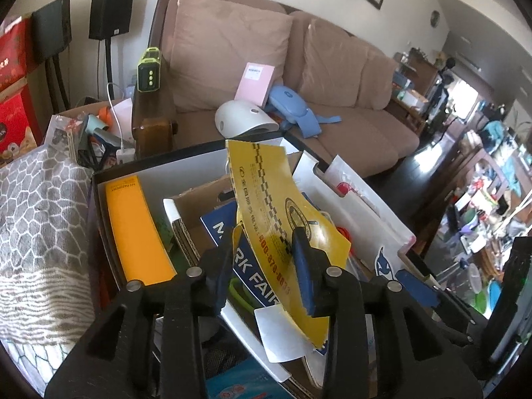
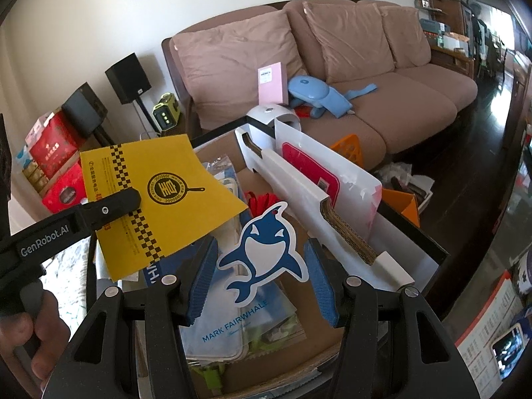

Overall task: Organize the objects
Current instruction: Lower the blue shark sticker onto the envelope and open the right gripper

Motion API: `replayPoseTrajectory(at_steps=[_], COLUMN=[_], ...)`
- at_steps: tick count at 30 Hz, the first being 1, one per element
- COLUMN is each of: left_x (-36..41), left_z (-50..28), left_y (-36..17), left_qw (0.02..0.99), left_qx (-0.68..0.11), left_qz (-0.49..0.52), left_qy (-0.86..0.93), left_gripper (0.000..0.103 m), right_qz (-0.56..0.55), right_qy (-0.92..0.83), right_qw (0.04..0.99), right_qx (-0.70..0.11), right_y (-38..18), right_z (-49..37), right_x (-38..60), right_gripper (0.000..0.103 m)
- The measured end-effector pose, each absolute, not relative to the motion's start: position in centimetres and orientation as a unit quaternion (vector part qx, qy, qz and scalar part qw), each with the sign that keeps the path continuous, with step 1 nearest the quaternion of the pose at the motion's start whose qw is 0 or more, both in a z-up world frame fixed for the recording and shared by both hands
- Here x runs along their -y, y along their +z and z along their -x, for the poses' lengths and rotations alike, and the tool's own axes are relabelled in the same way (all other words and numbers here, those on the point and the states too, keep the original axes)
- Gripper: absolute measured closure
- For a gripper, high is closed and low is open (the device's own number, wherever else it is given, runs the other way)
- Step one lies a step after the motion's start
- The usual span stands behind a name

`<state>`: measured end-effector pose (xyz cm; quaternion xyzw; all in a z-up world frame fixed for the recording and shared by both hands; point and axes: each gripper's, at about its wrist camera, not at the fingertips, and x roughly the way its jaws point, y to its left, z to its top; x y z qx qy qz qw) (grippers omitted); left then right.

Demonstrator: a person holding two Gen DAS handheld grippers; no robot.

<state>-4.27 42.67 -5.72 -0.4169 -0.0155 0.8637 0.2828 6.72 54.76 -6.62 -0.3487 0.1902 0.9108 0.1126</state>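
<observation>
A yellow booklet (image 1: 262,186) with a checkered stripe and a pan logo stands between the jaws of my left gripper (image 1: 262,242), over an open black-rimmed box (image 1: 159,166) of papers. The jaws stand much wider than the thin booklet, which leans on the right pad. In the right wrist view one black finger (image 2: 129,196) lies across the booklet (image 2: 173,179). My right gripper (image 2: 262,244) hangs open over the box (image 2: 415,229). A blue and white whale tag (image 2: 262,249) lies on the contents below its fingers.
The box holds an orange booklet (image 1: 139,229), a blue Mark Fairwhale bag (image 2: 226,329), red ribbon and white cardboard (image 2: 299,183). A brown sofa (image 1: 332,126) with a white dome, pink box and blue gadget lies beyond. A grey patterned cloth (image 1: 40,216) is left of the box.
</observation>
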Motion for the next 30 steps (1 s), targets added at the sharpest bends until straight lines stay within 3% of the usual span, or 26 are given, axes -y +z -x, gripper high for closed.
replayPoseTrajectory(at_steps=[16,18,27,30], left_x=[-42.9,-43.0,-43.4,-43.0], left_z=[3.7,3.6,3.2,3.3], left_y=[-5.0,-4.9,-4.3,-3.9], left_qw=[0.289,0.294,0.299,0.289], left_qx=[-0.039,-0.048,-0.085,-0.085], left_qz=[0.402,0.402,0.392,0.39], left_qy=[0.868,0.866,0.866,0.87], left_gripper=[0.066,0.055,0.05,0.042], right_qz=[0.352,0.352,0.339,0.339], right_qy=[0.911,0.911,0.916,0.916], right_qw=[0.103,0.102,0.089,0.086], right_qx=[-0.188,-0.188,-0.197,-0.197], right_y=[-6.8,-6.8,-6.4,-6.2], right_z=[-6.6,-6.6,-6.8,-6.7], right_x=[-54.2,-54.2,-54.1,-54.0], right_gripper=[0.047,0.047,0.047,0.047])
